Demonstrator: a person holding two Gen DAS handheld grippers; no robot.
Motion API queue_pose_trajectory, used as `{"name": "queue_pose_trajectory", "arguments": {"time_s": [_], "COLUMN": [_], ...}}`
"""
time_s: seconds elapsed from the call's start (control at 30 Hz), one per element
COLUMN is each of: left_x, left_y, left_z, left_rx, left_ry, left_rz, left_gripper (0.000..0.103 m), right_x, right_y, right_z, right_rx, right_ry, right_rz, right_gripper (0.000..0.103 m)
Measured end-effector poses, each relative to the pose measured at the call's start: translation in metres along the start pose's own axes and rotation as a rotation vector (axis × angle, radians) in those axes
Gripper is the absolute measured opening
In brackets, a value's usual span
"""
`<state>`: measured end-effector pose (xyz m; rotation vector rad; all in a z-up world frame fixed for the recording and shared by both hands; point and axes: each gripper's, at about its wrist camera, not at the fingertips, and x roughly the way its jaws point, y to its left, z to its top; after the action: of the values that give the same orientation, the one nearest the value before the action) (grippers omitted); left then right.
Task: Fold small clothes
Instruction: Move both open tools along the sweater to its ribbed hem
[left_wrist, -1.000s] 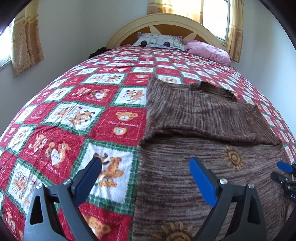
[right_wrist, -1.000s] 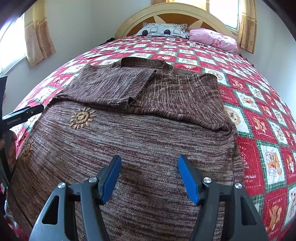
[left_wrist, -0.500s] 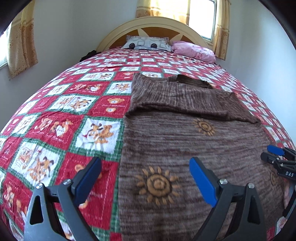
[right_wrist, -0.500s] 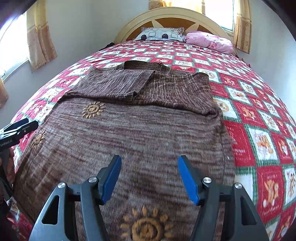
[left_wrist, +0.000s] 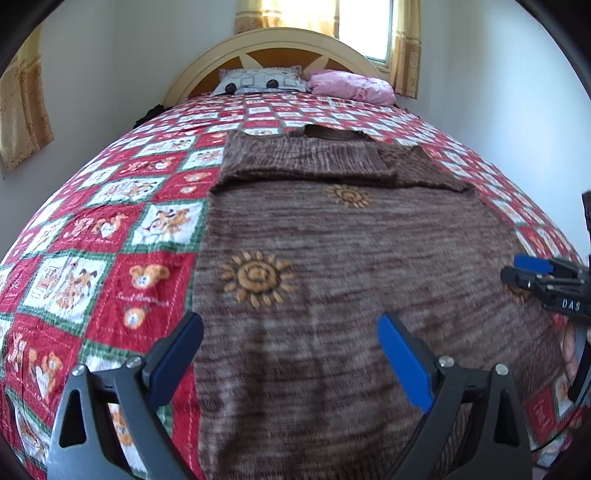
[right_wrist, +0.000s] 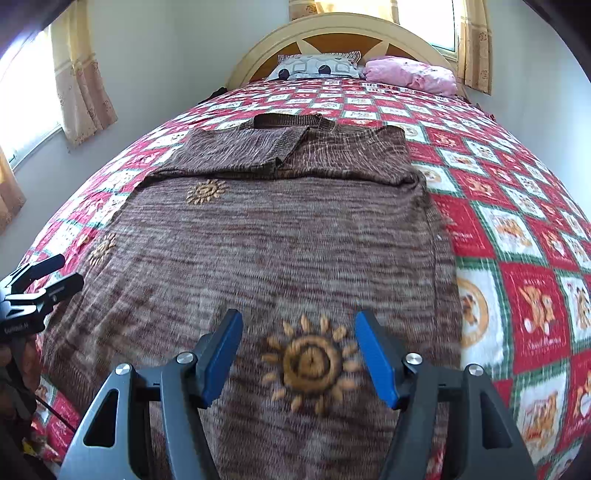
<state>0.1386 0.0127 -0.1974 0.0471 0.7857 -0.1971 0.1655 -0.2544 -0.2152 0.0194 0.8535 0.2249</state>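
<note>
Brown knitted sweater (left_wrist: 351, 258) lay flat on the patchwork quilt (left_wrist: 110, 221), sleeves folded; left gripper (left_wrist: 290, 354) and right gripper (right_wrist: 297, 354) hovered above, jaws spread, empty.

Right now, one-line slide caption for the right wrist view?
Open right gripper above brown knit sweater, sleeves folded in, on teddy-bear quilt.

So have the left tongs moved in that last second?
Yes. The left tongs pulled back from the headboard, toward the near end of the brown sweater.
</note>
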Motion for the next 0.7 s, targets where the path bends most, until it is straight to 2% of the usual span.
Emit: {"name": "queue_pose_trajectory", "arguments": {"time_s": [0.13,0.5,0.7], "left_x": [-0.01,-0.041,-0.051], "left_y": [-0.003,0.009,0.036], "left_z": [-0.015,-0.049,-0.065], "left_rx": [0.033,0.029,-0.051], "left_ry": [0.006,0.005,0.022], "left_rz": [0.009,0.009,-0.003], "left_gripper": [0.098,0.098,0.098], "right_x": [-0.012,-0.044,-0.064], "right_y": [0.0,0.003,-0.003], "right_z": [-0.014,-0.049,-0.077], "right_rx": [-0.003,-0.015,-0.001], "right_ry": [0.005,0.032,0.029], "right_rz": [-0.006,-0.022,-0.036], "right_gripper": [0.064,0.064,0.064]}}
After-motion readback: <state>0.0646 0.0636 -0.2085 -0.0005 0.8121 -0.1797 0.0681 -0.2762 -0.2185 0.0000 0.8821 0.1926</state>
